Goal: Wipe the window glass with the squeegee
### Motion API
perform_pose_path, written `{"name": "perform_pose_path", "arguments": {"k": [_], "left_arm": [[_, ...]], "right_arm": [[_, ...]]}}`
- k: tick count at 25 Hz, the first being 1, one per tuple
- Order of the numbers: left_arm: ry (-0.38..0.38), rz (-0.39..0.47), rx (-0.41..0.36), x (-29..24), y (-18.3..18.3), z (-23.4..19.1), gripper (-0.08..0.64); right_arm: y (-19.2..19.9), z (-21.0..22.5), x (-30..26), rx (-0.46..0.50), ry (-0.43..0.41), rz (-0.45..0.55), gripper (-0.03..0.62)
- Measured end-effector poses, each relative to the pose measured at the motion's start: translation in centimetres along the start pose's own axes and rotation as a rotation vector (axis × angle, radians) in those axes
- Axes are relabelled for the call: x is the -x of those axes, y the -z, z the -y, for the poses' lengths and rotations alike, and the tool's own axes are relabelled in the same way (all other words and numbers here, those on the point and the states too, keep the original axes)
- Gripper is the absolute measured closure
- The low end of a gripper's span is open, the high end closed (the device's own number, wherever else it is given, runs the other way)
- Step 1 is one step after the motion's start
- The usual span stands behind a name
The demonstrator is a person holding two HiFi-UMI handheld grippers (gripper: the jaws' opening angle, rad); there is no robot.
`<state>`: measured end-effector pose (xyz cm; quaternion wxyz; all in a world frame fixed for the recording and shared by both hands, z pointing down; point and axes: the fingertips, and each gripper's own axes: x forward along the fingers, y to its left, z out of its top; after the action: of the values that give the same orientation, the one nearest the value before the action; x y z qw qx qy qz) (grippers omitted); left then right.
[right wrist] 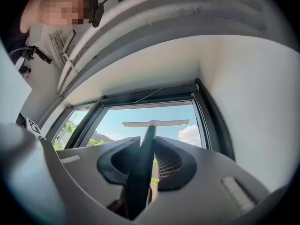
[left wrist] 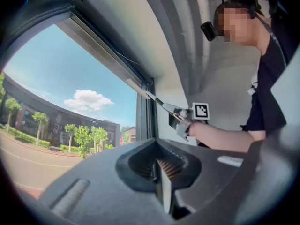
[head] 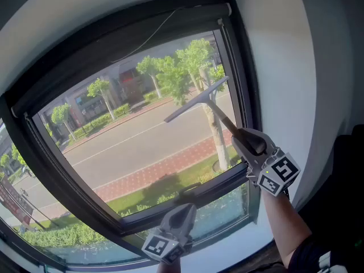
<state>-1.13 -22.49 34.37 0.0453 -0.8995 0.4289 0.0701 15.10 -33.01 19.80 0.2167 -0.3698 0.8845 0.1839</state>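
The fingers (right wrist: 176, 161) of the right gripper (right wrist: 147, 146) are clenched on the dark handle of the squeegee (right wrist: 156, 123), which runs up between them to a pale blade lying level across the sky at centre frame of the right gripper view. In the head view the right gripper (head: 242, 138) sits at right of centre. The squeegee (head: 196, 100) reaches up from it to the upper right of the window glass (head: 125, 141), its blade tilted and its higher end just beside the dark window frame (head: 244, 95). Whether the rubber edge is actually pressed to the pane cannot be told from here.

The left gripper (left wrist: 159, 165) carries nothing; its fingers are pressed together on empty air. In the head view the left gripper (head: 181, 212) hangs low at bottom centre, well apart from the tool. From its own view the right gripper (left wrist: 180, 118) and the squeegee (left wrist: 145, 93) show at centre right, close to the frame.

The risks from here lie in the grip and the angle. A narrow handle pinched at one spot could twist between the fingers once the blade drags on glass — leaving one end lifted and streaks behind it. Starting so near the frame, the blade's upper end could also snag on it and jolt the handle loose. Uneven pressure across a tilted blade would likely mean missed bands.
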Motion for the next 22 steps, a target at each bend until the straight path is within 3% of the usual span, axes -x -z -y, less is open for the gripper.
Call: {"name": "perform_pose_path", "arguments": {"k": [7, 22], "left_arm": [[-0.005, 0.042, -0.099, -4.2, -5.6, -3.2, 0.557], [0.03, 0.032, -0.142, -7.3, -6.5, -2.3, 0.557]], "right_arm": [[1.0, -1.3, -1.0, -0.011, -0.019, -0.007, 0.492], [1.2, -0.4, -1.7, -0.016, -0.005, 0.01, 0.492]]}}
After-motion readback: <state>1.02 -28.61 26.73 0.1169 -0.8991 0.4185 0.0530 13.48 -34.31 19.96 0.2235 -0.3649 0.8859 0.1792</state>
